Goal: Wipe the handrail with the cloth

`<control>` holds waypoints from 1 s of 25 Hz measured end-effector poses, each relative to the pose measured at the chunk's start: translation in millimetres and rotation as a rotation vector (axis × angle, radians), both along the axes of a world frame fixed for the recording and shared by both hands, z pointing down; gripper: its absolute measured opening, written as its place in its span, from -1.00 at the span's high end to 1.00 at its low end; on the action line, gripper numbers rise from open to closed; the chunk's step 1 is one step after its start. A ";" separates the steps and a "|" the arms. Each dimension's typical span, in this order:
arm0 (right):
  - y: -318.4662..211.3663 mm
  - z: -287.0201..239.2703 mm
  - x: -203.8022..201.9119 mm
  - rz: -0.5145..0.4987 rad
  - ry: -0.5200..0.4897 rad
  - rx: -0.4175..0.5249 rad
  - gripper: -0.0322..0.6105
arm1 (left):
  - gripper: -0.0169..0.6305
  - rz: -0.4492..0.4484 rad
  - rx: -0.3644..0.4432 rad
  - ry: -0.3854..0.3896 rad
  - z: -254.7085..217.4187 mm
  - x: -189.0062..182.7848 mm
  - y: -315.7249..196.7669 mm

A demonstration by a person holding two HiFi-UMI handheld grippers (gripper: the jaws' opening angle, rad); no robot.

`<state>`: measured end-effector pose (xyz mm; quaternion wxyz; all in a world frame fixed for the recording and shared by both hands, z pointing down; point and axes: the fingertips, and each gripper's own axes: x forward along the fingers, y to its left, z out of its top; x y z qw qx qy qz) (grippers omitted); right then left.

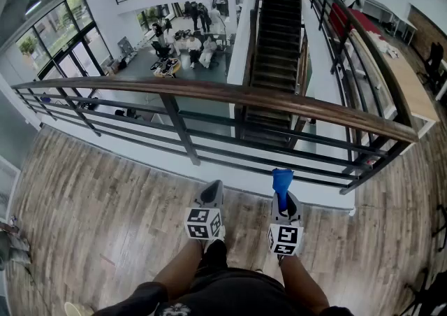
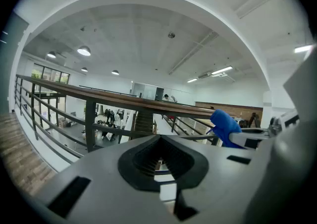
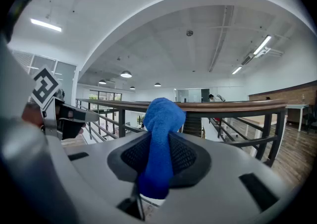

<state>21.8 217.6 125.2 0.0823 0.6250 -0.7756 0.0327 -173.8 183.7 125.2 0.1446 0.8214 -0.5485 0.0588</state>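
A brown wooden handrail (image 1: pixel 230 93) tops a dark metal railing and runs across the head view in front of me; it also shows in the left gripper view (image 2: pixel 124 100) and the right gripper view (image 3: pixel 233 105). My right gripper (image 1: pixel 283 201) is shut on a blue cloth (image 1: pixel 282 180), which sticks up out of the jaws (image 3: pixel 161 119). It is below the rail and short of it, not touching. My left gripper (image 1: pixel 214 190) sits beside it to the left, shut and holding nothing (image 2: pixel 159 161). The blue cloth (image 2: pixel 225 126) also appears at the right of the left gripper view.
I stand on a wooden plank floor (image 1: pixel 91 203) of an upper level. Beyond the railing are a dark staircase (image 1: pixel 276 28) going down and several people (image 1: pixel 188 45) on the lower floor. A long table (image 1: pixel 405 87) runs along the right side.
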 end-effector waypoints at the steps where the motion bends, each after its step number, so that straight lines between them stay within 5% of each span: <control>1: -19.2 -3.4 -10.8 -0.003 0.005 0.000 0.59 | 0.94 0.002 0.001 -0.003 -3.6 -9.1 -17.2; 8: -146.6 -39.8 -119.4 -0.053 -0.003 0.041 0.59 | 0.94 0.002 0.014 -0.016 -27.2 -93.0 -126.0; 15: -253.1 -84.8 -249.3 -0.130 -0.007 0.078 0.59 | 0.94 -0.059 0.120 -0.055 -75.0 -195.9 -229.1; 20: -316.4 -105.6 -325.5 -0.156 -0.025 0.033 0.59 | 0.94 -0.118 0.151 -0.123 -103.5 -255.5 -279.8; 25: -375.0 -107.8 -382.0 -0.147 -0.012 -0.036 0.59 | 0.94 -0.119 0.171 -0.105 -120.1 -282.2 -303.4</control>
